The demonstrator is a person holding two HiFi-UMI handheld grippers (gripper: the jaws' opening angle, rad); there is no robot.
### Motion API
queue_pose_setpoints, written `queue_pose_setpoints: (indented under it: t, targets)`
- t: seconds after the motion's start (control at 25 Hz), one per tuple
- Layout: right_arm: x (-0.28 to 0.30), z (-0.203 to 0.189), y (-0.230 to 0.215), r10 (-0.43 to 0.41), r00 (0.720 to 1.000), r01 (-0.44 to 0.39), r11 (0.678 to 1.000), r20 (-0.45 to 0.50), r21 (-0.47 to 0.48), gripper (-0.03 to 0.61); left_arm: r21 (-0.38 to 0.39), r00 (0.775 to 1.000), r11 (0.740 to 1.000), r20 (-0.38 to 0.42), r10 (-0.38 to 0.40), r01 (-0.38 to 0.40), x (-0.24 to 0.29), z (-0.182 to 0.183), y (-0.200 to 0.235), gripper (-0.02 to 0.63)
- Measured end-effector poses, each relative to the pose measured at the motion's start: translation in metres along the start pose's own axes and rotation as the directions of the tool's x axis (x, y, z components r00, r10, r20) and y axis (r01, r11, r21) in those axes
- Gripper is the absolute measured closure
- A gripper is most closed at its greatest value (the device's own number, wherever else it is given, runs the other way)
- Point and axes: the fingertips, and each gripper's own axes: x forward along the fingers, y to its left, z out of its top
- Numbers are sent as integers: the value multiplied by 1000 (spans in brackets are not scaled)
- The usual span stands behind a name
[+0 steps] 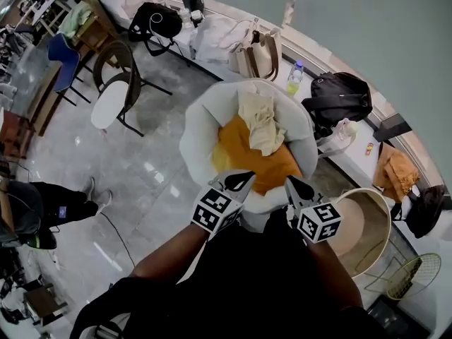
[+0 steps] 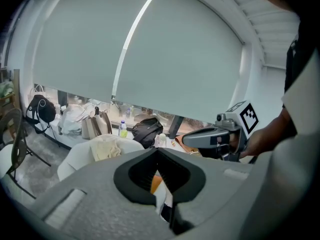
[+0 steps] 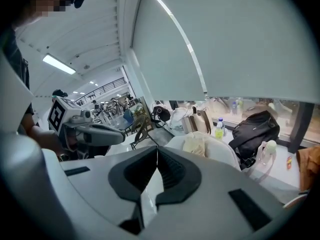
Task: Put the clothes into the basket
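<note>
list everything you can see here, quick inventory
soft white fabric basket: 1, white, centre
orange cloth: 1, orange, inside basket
crumpled cream cloth: 1, cream, on orange cloth
black handbag: 1, black, upper left
black backpack: 1, black, right of basket
beige tote bag: 1, beige, behind basket
clear plastic bottle: 1, yellow-green, beside backpack
dark-framed chair: 1, left
left gripper: 1, grey, shut, near rim
right gripper: 1, grey, shut, near rim

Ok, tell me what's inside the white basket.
In the white basket lies an orange garment with a cream garment on top of it. The basket's bottom, and anything under them, is covered.
</note>
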Motion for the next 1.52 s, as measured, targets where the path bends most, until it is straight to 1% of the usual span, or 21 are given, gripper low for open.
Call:
queue_pose_setpoints:
  t: [0.16, 0.28, 0.44, 0.56, 0.68, 0.8, 0.92, 1.04, 1.2, 1.36, 1.52]
  targets:
    - [23, -12, -48, 14, 997, -14, 1000, -72, 4, 563, -57, 998, 997, -28, 58, -59, 41, -5, 14, 614]
    - [43, -27, -84, 22, 992, -21, 1000, -126, 10, 563, -90, 994, 991, -67, 91, -97, 77, -15, 24, 614]
    - [79, -49, -124, 35, 982, -35, 999, -187, 4, 563, -126, 988, 984, -105, 117, -130, 120, -28, 39, 614]
    - [109, -67, -157, 34, 974, -40, 999, -223, -23, 563, -151, 982, 976, -136, 135, -155, 152, -41, 50, 614]
    - [141, -91, -189, 28, 962, -39, 999, -272, -35, 562, -158, 973, 971, -178, 148, -177, 177, -60, 57, 614]
    - [174, -119, -220, 21, 945, -32, 999, -328, -28, 561, -178, 963, 963, -215, 162, -202, 195, -80, 68, 614]
    - [213, -139, -249, -2, 936, -22, 998, -352, -66, 561, -198, 953, 952, -244, 183, -233, 210, -100, 87, 614]
    - [248, -159, -277, -18, 927, -9, 998, -375, -69, 557, -219, 943, 939, -263, 204, -264, 223, -115, 104, 614]
    - [285, -183, -309, -61, 911, 19, 994, -408, -106, 501, -260, 938, 922, -268, 218, -289, 237, -128, 116, 614]
    - [315, -199, -334, -110, 893, 41, 986, -436, -164, 468, -267, 936, 921, -285, 206, -284, 246, -141, 116, 614]
    - [340, -212, -351, -122, 876, 38, 982, -467, -186, 452, -261, 931, 924, -310, 195, -280, 252, -156, 116, 614]
